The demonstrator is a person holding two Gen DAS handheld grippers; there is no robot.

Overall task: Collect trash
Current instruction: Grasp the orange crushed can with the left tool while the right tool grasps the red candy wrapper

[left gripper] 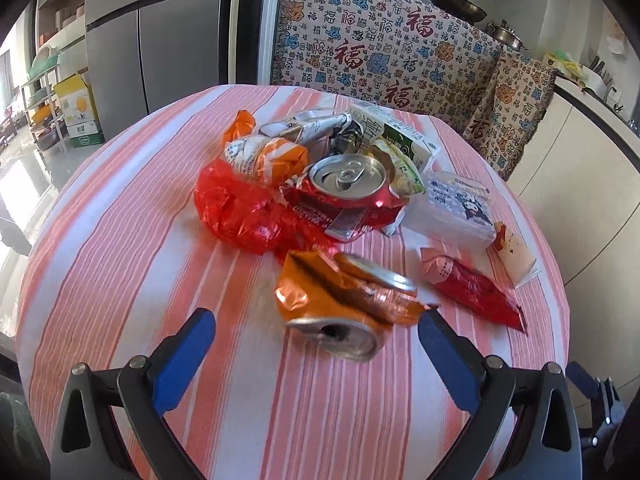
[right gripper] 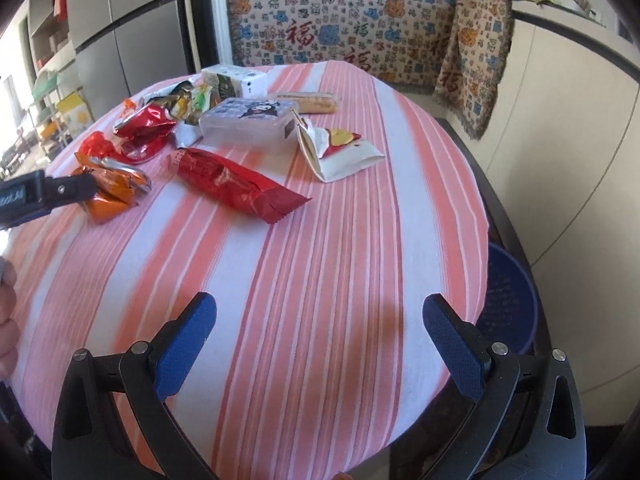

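The left gripper (left gripper: 316, 320) fills the bottom of its own view, its blue fingers (left gripper: 184, 356) spread wide apart with nothing held. Just ahead of them, between the tips, lies a crushed orange can (left gripper: 348, 304) on its side on the striped tablecloth (left gripper: 120, 240); whether the right-hand tip touches the can is hard to tell. Beyond it sits the main heap of trash: a crushed red can (left gripper: 344, 188) with its top facing up, a crumpled red plastic bag (left gripper: 240, 212) to its left, an orange wrapper (left gripper: 272, 156) behind that, and a green and white carton (left gripper: 396, 136) at the back. To the right are a clear plastic box (left gripper: 452, 208) with a cartoon label, a long red wrapper (left gripper: 476, 292) and a small white packet (left gripper: 516, 256).

In the right wrist view, the right gripper (right gripper: 320, 312) hovers over a bare part of the cloth, its fingers (right gripper: 452, 344) also wide apart and empty, well apart from the trash. A blue basket (right gripper: 512, 300) sits below the table edge on the right. The side of a person's hand (right gripper: 6, 312) shows at the left border.
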